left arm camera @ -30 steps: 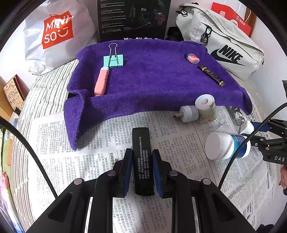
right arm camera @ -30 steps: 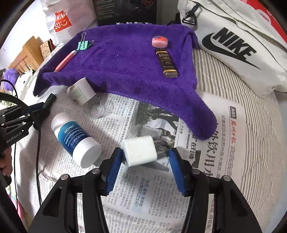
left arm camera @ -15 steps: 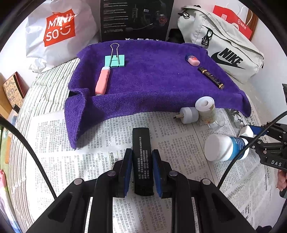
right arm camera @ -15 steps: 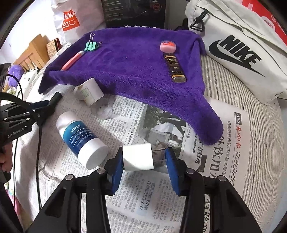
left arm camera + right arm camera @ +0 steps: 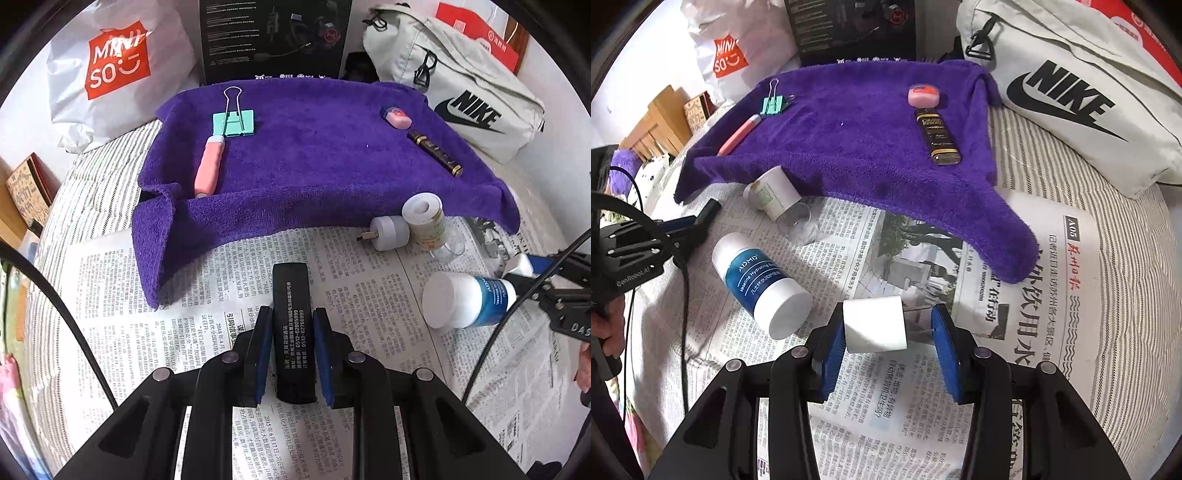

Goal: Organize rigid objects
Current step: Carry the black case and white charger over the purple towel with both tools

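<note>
In the left wrist view, a white Miniso bag (image 5: 110,70) sits at the upper left of the frame, beside a black box (image 5: 275,38) at top centre. Below them a purple towel (image 5: 314,162) spreads across the middle of the frame over newspaper (image 5: 122,295). On the towel's left part lie a teal binder clip (image 5: 233,120) and, just below it, a pink pen-like tool (image 5: 209,169). On its right part lie a small pink eraser (image 5: 397,118) and a dark slim bottle (image 5: 435,153). At lower centre the left tongs (image 5: 293,347) are clamped on a black rectangular bar (image 5: 293,332) with white print, which points away toward the towel. Right of it, at the towel's near edge, a white plug adapter (image 5: 388,233) touches a small white-capped jar (image 5: 424,221). Further right a white and blue lotion bottle (image 5: 465,301) lies on its side. A grey Nike bag (image 5: 461,85) fills the upper right.

In the right wrist view, the lotion bottle (image 5: 761,284) lies at left centre on the newspaper (image 5: 1015,332). At lower centre the right tongs (image 5: 890,332) hold a second white plug adapter (image 5: 875,325): the left pad presses its body and its prongs point at the right pad, though whether they touch it is unclear. The purple towel (image 5: 849,140) lies above, and the Nike bag (image 5: 1071,103) at upper right.
</note>
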### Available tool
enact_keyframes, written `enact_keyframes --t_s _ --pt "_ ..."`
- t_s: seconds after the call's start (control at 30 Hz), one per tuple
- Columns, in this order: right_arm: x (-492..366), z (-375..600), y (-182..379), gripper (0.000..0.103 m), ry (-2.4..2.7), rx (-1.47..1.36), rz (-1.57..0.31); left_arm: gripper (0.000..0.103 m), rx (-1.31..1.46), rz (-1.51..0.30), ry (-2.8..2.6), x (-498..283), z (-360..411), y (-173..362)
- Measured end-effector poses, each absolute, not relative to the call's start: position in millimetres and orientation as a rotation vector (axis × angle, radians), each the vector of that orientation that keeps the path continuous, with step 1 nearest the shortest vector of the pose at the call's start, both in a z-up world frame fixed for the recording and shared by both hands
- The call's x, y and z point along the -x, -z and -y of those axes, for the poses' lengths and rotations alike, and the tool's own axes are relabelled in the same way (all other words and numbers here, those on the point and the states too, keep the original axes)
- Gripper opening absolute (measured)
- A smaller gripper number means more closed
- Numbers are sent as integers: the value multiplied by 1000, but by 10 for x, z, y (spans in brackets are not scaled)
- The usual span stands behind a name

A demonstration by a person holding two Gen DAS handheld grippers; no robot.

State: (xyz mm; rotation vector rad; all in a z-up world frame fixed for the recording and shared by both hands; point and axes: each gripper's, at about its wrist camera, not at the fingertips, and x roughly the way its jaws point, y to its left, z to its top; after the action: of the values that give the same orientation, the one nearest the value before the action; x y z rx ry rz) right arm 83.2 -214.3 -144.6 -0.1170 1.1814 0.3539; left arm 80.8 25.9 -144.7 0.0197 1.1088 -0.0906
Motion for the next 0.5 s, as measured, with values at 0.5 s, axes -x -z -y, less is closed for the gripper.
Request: enact_keyframes --t_s 0.5 --pt "-854 2180 1253 45 -373 84 -1137 21 -1 -1110 113 -805 -286 1361"
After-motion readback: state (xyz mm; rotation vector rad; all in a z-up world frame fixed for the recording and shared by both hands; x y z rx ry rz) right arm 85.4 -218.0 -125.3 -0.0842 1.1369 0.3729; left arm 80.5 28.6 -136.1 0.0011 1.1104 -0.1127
